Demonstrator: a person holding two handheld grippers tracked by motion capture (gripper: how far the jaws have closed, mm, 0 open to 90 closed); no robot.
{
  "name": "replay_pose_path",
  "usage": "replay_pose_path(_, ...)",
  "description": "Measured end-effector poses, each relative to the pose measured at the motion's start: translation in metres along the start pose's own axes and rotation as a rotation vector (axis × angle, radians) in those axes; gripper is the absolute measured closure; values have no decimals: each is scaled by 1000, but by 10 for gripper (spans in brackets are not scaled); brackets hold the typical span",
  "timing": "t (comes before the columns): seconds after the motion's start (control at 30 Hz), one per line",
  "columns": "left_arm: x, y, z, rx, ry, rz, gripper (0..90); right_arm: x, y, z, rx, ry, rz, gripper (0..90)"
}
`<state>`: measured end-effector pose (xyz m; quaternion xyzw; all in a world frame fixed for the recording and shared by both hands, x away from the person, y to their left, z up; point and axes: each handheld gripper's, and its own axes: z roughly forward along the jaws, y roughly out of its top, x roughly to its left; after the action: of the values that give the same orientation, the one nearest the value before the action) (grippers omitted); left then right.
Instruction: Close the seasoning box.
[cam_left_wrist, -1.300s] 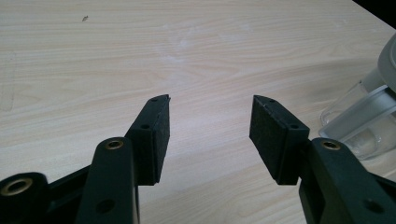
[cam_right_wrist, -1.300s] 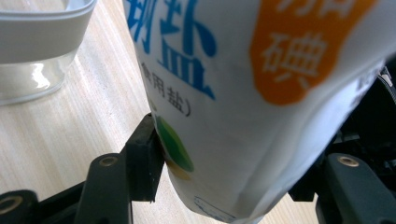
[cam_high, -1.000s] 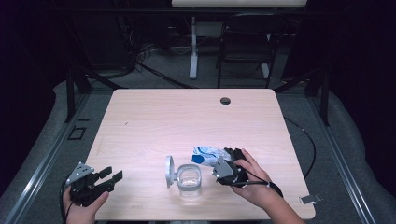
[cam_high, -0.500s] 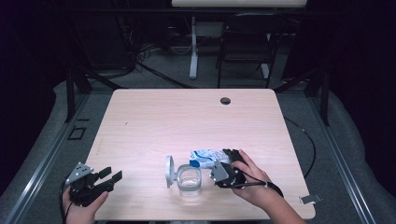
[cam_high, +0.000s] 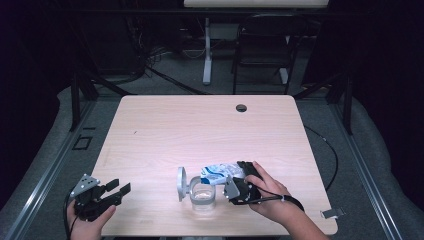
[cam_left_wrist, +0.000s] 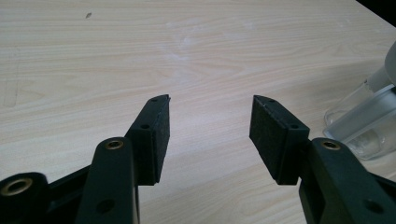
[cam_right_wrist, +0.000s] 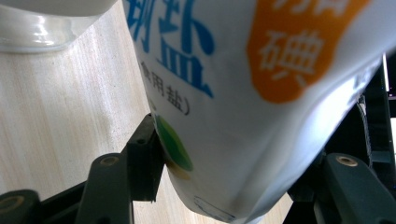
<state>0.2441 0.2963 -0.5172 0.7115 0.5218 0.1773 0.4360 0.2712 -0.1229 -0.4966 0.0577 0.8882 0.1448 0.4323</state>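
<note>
Sideways, right gripper gripping salt bag over jar

The setting is a lab or recording studio. A pale wood-laminate counter with a round cable port stands on grey carpet, ringed by black metal framing, loose black cables and dark surroundings.
</note>
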Motion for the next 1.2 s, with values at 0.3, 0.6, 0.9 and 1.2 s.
replay_pose_path(0.3,0,0,0,3,2,-1,482,1,1,1,33,-5,-60,418)
replay_pose_path(0.6,1,0,0,4,3,-2,482,5,2,2,60,-19,-131,419)
replay_pose_path(0.9,1,-1,0,0,2,-4,482,7,4,4,74,-30,-154,419)
replay_pose_path(1.2,2,-1,0,2,4,-5,482,10,3,7,69,-33,-165,422)
